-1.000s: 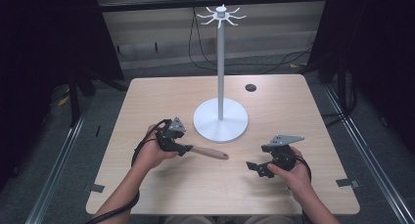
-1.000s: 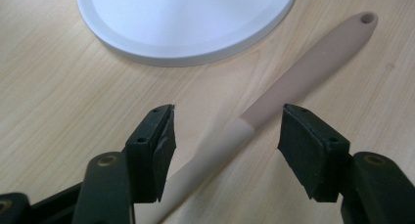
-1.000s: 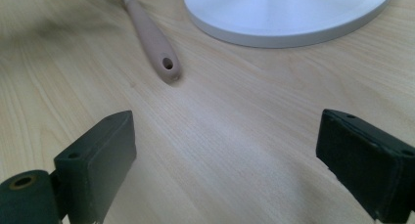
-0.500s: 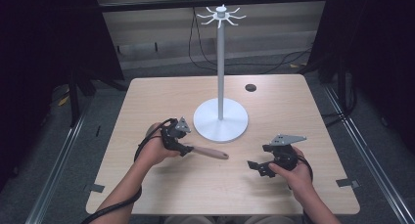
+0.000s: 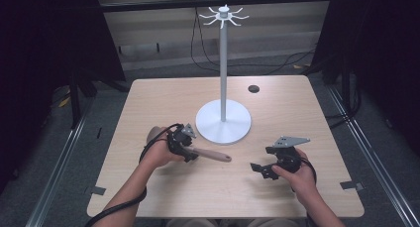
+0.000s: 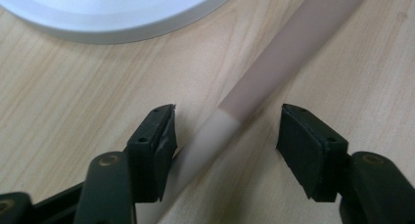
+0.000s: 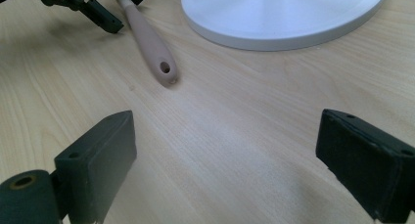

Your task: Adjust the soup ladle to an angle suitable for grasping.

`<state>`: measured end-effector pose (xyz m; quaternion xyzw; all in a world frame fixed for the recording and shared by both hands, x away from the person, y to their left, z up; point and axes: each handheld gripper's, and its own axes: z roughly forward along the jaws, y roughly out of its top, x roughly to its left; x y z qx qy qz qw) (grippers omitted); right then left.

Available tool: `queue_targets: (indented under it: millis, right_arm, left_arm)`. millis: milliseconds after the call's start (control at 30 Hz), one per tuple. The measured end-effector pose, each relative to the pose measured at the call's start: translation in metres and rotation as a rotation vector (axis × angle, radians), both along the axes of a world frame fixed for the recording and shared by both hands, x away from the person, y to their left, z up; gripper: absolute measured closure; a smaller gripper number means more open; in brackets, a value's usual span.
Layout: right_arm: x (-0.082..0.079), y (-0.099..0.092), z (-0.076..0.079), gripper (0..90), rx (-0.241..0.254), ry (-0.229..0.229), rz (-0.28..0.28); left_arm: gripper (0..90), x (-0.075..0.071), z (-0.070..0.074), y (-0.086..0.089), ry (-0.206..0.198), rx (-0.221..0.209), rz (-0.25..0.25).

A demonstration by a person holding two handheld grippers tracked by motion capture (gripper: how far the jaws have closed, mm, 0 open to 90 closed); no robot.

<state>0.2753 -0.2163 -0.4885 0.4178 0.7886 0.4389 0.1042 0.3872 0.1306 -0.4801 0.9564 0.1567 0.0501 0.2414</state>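
On the pale wooden worktop point(image 5: 163, 100), seen from the high view, a white stand point(image 5: 223, 120) with a round base, a thin pole and a crown of hooks is set near the centre. A small dark disc point(image 5: 253, 88) is seen at about one o'clock from the base. At seven o'clock from the base, the left gripper point(image 5: 184, 148) is held low over a beige utensil handle point(image 5: 212, 155), which lies flat and points towards three o'clock. At five o'clock from the base, well apart, the right gripper point(image 5: 262, 170) is held with its jaws spread.

From the left gripper view, the jaws are seen parted on either side of the handle point(image 6: 274, 62); the left one is just beside it, while contact cannot be told. The stand's base point(image 6: 112, 13) is seen at eleven o'clock.

From the right gripper view, the jaws are spread wide over bare wood. The handle's end, pierced by a hole point(image 7: 165, 67), is seen at eleven o'clock, and the base point(image 7: 284, 13) at one o'clock.
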Motion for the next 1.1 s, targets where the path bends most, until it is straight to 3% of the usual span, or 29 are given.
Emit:
queue_targets:
  millis: [133, 233, 300, 567, 633, 667, 700, 767, 867, 933, 1000, 1100]
  right_arm:
    - [0.000, 0.000, -0.001, 7.8, 0.000, 0.001, 0.000]
    - [0.000, 0.001, -0.001, 7.8, -0.002, 0.004, 0.000]
    - [0.000, 0.001, -0.002, 7.8, -0.001, 0.008, -0.002]
    - [0.001, 0.000, -0.003, 7.4, 0.012, 0.021, 0.007]
    - [0.002, -0.001, -0.003, 7.4, 0.013, 0.025, 0.003]
    - [0.002, -0.001, -0.003, 7.4, 0.011, 0.025, 0.001]
    - [0.001, -0.003, -0.003, 7.4, 0.014, 0.029, -0.003]
    - [0.002, -0.003, -0.003, 7.4, 0.017, 0.027, -0.004]
    - [0.002, -0.004, -0.003, 7.4, 0.024, 0.032, -0.012]
    - [0.001, -0.005, -0.003, 7.4, 0.026, 0.029, -0.016]
    - [0.001, -0.005, -0.003, 7.4, 0.027, 0.027, -0.015]
    - [0.001, -0.006, -0.002, 7.4, 0.029, 0.029, -0.020]
  left_arm:
    - [51.3, -0.003, 0.002, -0.001, -0.012, 0.022, -0.004]
    - [55.5, -0.007, 0.005, -0.005, -0.041, 0.065, -0.050]
    - [58.8, -0.009, 0.005, -0.006, -0.040, 0.071, -0.062]
    - [65.7, -0.013, 0.009, -0.009, 0.011, 0.087, -0.172]
    - [67.5, -0.015, 0.008, -0.010, 0.039, 0.052, -0.164]
    - [68.2, -0.014, 0.010, -0.009, 0.035, 0.082, -0.204]
    - [70.1, -0.016, 0.009, -0.010, 0.037, 0.066, -0.200]
    - [71.0, -0.015, 0.011, -0.011, 0.045, 0.087, -0.237]
    - [75.4, -0.019, 0.013, -0.015, 0.059, 0.091, -0.252]
    - [78.3, -0.020, 0.013, -0.016, 0.124, 0.054, -0.198]
    - [78.3, -0.020, 0.013, -0.017, 0.116, 0.075, -0.235]
    - [78.4, -0.022, 0.015, -0.020, 0.128, 0.059, -0.206]
